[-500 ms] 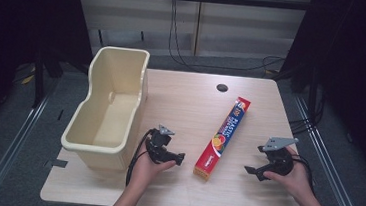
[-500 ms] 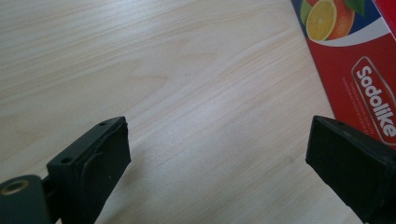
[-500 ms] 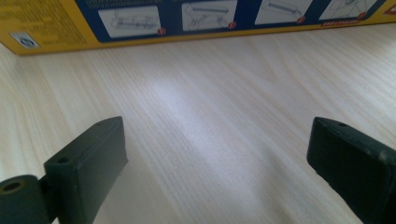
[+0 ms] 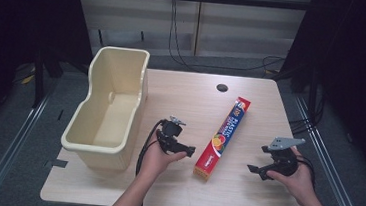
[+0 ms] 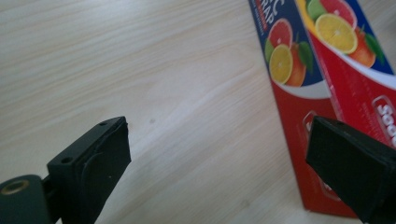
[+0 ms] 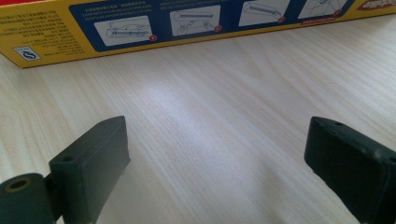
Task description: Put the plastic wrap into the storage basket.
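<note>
High view: left tongs [image 4: 187, 150] and right tongs [image 4: 255, 170] both sit spread apart with nothing in them, one on each side of the plastic wrap box [image 4: 223, 137]. The box lies flat on the wooden worktop [image 4: 186, 98], and a cream plastic bin [image 4: 107, 109] stands off to the left.

Looks like a lab or test bay, not a home. The light wood-laminate table [image 4: 182, 93] with a round cable hole [image 4: 222, 88] stands on grey carpet between metal floor rails [image 4: 11, 153]; black cables [image 4: 176, 37] trail down the pale panel wall beyond, dark curtains [image 4: 23, 14] either side.
</note>
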